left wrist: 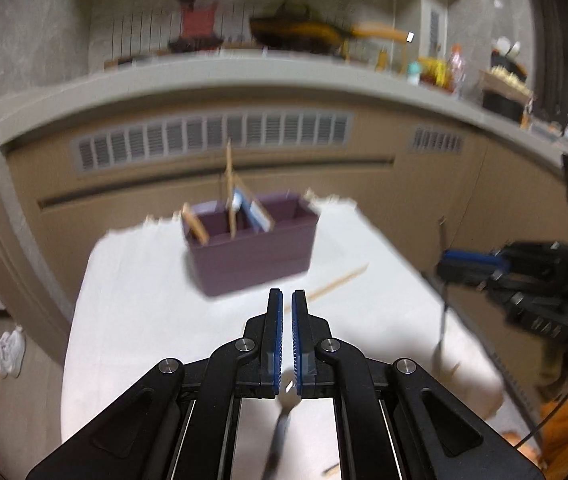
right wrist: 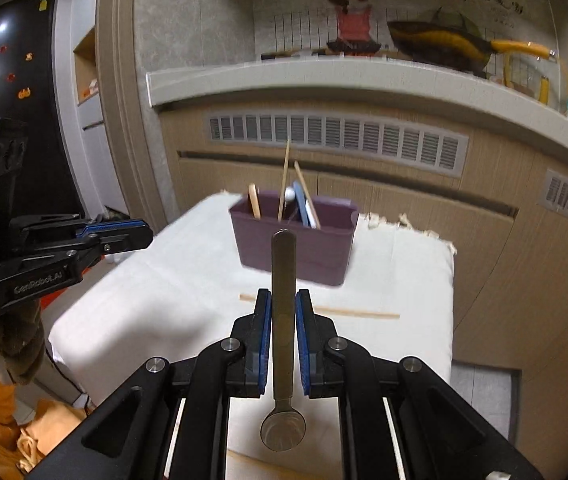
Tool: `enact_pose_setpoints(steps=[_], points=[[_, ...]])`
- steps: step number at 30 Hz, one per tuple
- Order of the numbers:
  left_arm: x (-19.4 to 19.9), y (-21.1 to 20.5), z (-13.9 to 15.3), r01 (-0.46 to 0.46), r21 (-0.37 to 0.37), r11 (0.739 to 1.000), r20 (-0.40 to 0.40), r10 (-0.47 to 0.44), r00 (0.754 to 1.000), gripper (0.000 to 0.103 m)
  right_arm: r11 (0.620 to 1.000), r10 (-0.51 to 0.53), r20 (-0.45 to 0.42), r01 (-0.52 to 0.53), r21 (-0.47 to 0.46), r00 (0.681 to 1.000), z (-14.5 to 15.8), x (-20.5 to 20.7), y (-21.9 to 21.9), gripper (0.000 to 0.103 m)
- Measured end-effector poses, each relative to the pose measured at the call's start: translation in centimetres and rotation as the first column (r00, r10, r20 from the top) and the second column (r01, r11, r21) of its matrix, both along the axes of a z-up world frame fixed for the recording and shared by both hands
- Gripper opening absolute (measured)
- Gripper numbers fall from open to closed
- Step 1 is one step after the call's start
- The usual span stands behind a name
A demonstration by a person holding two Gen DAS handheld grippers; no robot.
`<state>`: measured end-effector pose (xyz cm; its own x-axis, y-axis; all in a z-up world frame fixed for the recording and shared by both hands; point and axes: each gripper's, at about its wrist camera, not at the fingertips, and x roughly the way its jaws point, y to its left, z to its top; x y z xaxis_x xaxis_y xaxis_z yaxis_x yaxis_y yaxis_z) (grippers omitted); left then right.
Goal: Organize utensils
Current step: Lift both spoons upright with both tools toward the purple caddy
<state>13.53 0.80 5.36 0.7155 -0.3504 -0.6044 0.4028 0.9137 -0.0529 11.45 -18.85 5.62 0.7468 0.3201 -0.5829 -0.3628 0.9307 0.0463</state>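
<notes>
While both grippers hang above the white-clothed table (right wrist: 404, 264), each one pinches a utensil. The right gripper (right wrist: 283, 304) has its blue pads pressed on the flat handle of a metal spoon (right wrist: 283, 320), which stands upright between the jaws: handle end up past the fingertips, bowl hanging below the pads, over the cloth. In the left wrist view the left gripper (left wrist: 287, 304) has its jaws almost together at the tips, and low between the pads sits the pale end of a dark-handled utensil (left wrist: 280, 432) that slants down and toward the camera (too blurred to say what kind it is).

Beyond both grippers a purple bin (right wrist: 296, 240) stands on the cloth near the table's far edge. It already holds chopsticks, a wooden piece and a blue-and-white utensil, all leaning upright in its compartments. One loose chopstick (right wrist: 356, 313) lies flat on the cloth just in front of the bin, between it and the right gripper.
</notes>
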Motion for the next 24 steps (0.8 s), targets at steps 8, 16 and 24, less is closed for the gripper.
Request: enact_pose_setpoints(steps=[8,16,24], points=[[2.7,-1.4,-10.1,0.099,0.115,0.988,-0.32,-0.057,0.946,0.058,1.0,0.012,-0.111,-0.015,-0.019,0.994,-3.9,1.2,0.3,0.012],[5.0,-4.3,-13.4,0.112,0.153,0.982,-0.366,-0.049,0.929,0.06,0.999,0.03,-0.154,-0.035,-0.028,0.988,-5.9,1.4,0.5,0.012],[5.5,-5.3,-14.4,0.085,0.165,0.983,-0.328,-0.027,0.944,0.034,0.998,0.027,-0.238,-0.042,-0.056,0.971,-9.2,3.9,1.2,0.012]])
